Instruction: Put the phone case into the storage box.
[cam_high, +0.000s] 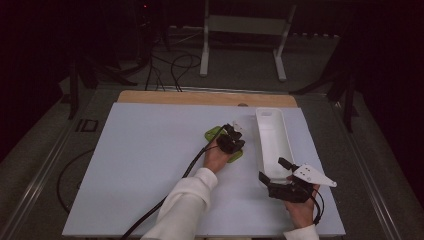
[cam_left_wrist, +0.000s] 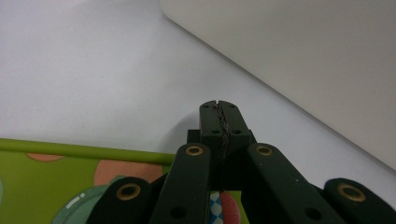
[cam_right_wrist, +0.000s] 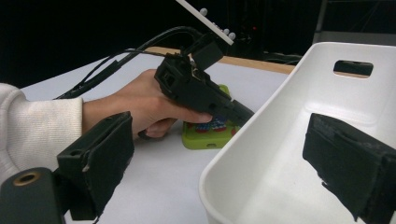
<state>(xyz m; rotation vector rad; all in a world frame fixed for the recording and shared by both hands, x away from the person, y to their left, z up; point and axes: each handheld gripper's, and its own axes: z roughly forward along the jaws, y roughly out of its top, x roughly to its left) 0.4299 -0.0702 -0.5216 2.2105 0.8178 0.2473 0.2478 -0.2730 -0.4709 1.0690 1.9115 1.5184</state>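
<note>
Nearest the camera, the left gripper (cam_left_wrist: 220, 105) has its jaws pressed together with nothing between them, over the green board (cam_high: 235, 156), beside the white bin (cam_high: 272, 132). The right gripper (cam_right_wrist: 219, 163) stands wide open astride the bin's near wall, one jaw inside.
</note>
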